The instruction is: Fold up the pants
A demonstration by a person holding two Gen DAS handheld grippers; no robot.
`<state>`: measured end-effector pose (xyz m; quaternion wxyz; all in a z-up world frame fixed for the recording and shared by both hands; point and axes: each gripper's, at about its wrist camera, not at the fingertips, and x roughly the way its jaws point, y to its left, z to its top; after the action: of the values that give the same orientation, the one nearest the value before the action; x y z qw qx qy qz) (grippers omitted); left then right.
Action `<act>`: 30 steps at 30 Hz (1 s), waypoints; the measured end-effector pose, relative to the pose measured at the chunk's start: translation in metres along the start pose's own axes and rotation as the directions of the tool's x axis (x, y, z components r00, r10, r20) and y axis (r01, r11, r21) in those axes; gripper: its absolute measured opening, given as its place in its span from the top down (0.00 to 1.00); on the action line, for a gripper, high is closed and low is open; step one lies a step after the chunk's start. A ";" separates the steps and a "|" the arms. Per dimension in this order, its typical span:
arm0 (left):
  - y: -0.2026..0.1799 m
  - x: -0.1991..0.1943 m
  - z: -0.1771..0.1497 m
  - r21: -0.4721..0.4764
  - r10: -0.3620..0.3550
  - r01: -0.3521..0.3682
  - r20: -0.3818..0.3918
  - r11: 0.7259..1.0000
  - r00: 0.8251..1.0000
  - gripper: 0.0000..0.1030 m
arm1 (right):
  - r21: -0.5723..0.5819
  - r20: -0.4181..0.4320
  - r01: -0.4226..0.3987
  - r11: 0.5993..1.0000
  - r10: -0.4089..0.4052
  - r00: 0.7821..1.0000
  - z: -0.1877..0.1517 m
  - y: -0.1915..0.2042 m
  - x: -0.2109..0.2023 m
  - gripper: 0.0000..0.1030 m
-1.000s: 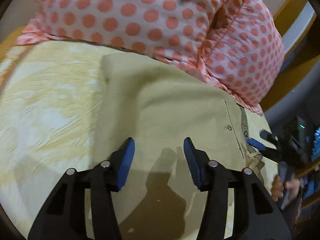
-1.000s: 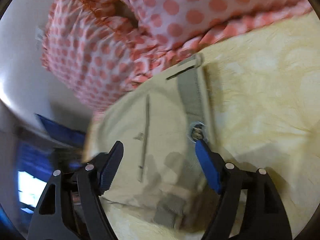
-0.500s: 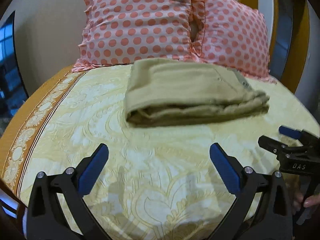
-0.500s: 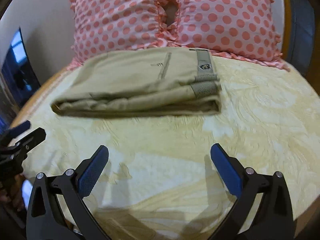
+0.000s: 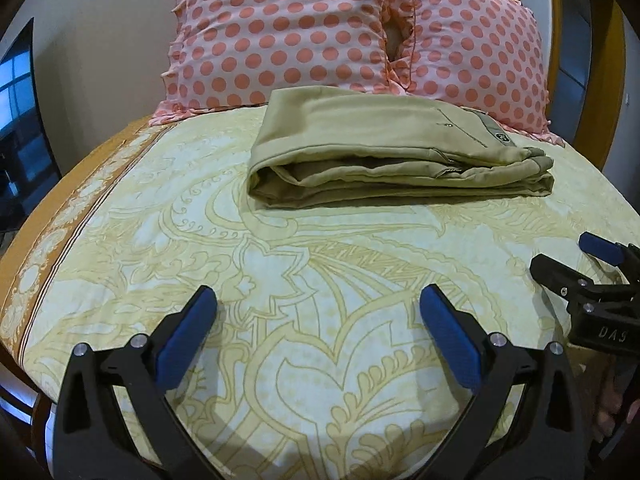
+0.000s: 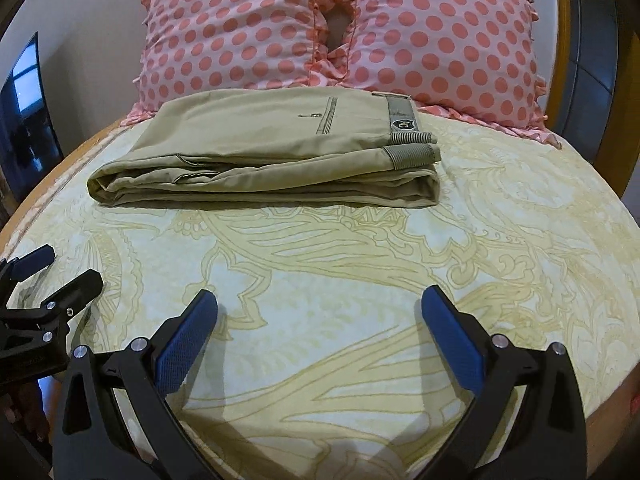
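Observation:
The khaki pants (image 5: 384, 148) lie folded in a flat stack on the yellow patterned bed sheet (image 5: 280, 280), just in front of the pillows. They also show in the right wrist view (image 6: 280, 156), waistband to the right. My left gripper (image 5: 318, 308) is open and empty, near the front of the bed, well back from the pants. My right gripper (image 6: 320, 308) is open and empty too, also well back. Each gripper shows at the edge of the other's view: the right one (image 5: 576, 264), the left one (image 6: 56, 272).
Two pink pillows with coral dots (image 5: 304, 36) (image 6: 436, 40) stand behind the pants against the wall. The orange-bordered bed edge (image 5: 52, 240) curves down the left side. A dark screen (image 6: 24, 120) stands at the far left. A wooden frame (image 5: 580, 60) rises at the right.
Both grippers have pulled back from right over the pants to the front of the bed and opened wider. The folded pants lie where they were left.

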<state>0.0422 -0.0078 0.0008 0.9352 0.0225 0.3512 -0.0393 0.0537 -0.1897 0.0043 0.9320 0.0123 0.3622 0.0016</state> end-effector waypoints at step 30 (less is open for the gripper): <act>0.002 -0.002 -0.004 -0.003 0.005 -0.005 0.032 1.000 0.999 0.02 | -0.022 0.023 -0.017 1.000 0.017 1.000 -0.002 0.000 0.001 0.01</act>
<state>0.0383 -0.0057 -0.0008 0.9408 0.0214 0.3361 -0.0370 0.0530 -0.1895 0.0024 0.9362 0.0053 0.3512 0.0132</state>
